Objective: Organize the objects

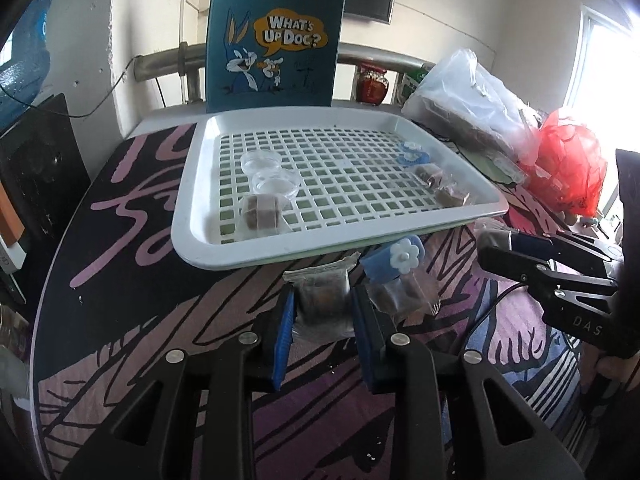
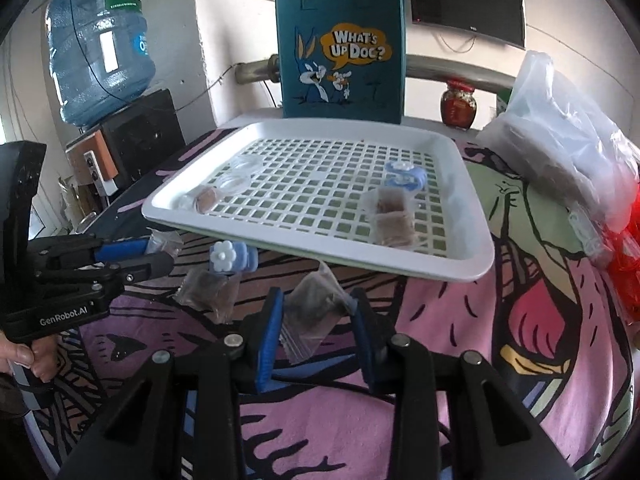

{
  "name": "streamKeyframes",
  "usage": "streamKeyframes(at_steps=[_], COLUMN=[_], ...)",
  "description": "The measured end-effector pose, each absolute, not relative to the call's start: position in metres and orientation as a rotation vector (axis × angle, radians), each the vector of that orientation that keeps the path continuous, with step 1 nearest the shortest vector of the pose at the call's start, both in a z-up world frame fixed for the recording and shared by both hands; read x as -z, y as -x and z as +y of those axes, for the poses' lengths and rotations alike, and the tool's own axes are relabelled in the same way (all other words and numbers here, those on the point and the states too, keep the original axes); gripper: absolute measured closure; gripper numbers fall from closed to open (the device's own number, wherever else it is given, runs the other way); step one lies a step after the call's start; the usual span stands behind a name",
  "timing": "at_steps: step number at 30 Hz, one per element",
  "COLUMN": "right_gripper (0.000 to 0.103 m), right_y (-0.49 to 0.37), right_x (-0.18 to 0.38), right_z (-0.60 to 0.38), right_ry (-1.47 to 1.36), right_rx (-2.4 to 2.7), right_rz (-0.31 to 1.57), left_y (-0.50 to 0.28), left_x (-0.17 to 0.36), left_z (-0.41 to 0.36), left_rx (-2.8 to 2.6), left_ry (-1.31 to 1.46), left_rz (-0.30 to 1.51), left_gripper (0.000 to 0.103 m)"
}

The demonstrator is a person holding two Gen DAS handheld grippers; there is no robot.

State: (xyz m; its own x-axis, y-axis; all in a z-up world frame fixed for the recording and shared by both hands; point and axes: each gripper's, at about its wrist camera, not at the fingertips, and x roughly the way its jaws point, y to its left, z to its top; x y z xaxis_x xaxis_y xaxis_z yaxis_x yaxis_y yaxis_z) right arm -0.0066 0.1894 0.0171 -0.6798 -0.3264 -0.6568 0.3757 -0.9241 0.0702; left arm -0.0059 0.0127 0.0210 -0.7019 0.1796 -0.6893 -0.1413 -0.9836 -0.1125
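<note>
A white lattice tray (image 1: 192, 216) (image 2: 476, 252) lies on the patterned table. It holds two clear cups (image 1: 262, 162), wrapped brown snacks (image 1: 262, 210) (image 2: 394, 220) and a blue flower clip (image 1: 412, 154) (image 2: 404, 172). My left gripper (image 1: 323, 306) is shut on a clear-wrapped brown snack (image 1: 320, 296) in front of the tray; it also shows in the right wrist view (image 2: 160, 254). My right gripper (image 2: 316, 312) is shut on another wrapped snack (image 2: 314, 308) held tilted; it also shows in the left wrist view (image 1: 504, 246). A blue flower clip (image 1: 396, 260) (image 2: 232, 258) and a wrapped snack (image 1: 404, 296) (image 2: 210, 294) lie on the table.
A blue cartoon tote bag (image 1: 276, 40) (image 2: 342, 48) stands behind the tray. Clear plastic bags (image 1: 468, 96) (image 2: 560, 140) and a red bag (image 1: 572, 164) sit to the right. A red jar (image 2: 459, 105) stands at the back. A water bottle (image 2: 100, 40) stands on the left.
</note>
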Motion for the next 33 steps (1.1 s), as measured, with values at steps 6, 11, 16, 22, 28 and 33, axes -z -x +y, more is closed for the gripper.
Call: streamKeyframes(at_steps=[6,11,16,22,28,33], right_gripper=[0.07,0.07,0.07,0.07,0.07,0.07], right_y=[0.003,0.001,-0.002,-0.004,-0.003,-0.001], right_x=[-0.02,-0.022,-0.024,-0.026,-0.026,-0.025], right_z=[0.19,0.196,0.198,0.2,0.203,0.204], right_ry=[-0.951,-0.928,-0.893,-0.876,-0.881,-0.887], right_rx=[2.581,2.589,2.595,2.602,2.601,2.596], right_rz=[0.105,0.069,0.052,0.04,0.015,0.001], left_y=[0.005,0.002,-0.004,-0.005,-0.005,-0.003], left_x=[-0.021,-0.023,-0.029,-0.031,-0.031,-0.029], left_z=[0.009,0.006,0.009,0.008,0.008,0.007], left_rx=[-2.755,-2.772,-2.808,-2.819,-2.818,-2.813], left_ry=[1.112,1.086,1.029,1.016,1.019,1.033], left_rz=[-0.101,-0.127,-0.091,-0.089,-0.09,-0.1], left_gripper=[0.076,0.076,0.076,0.076,0.076,0.076])
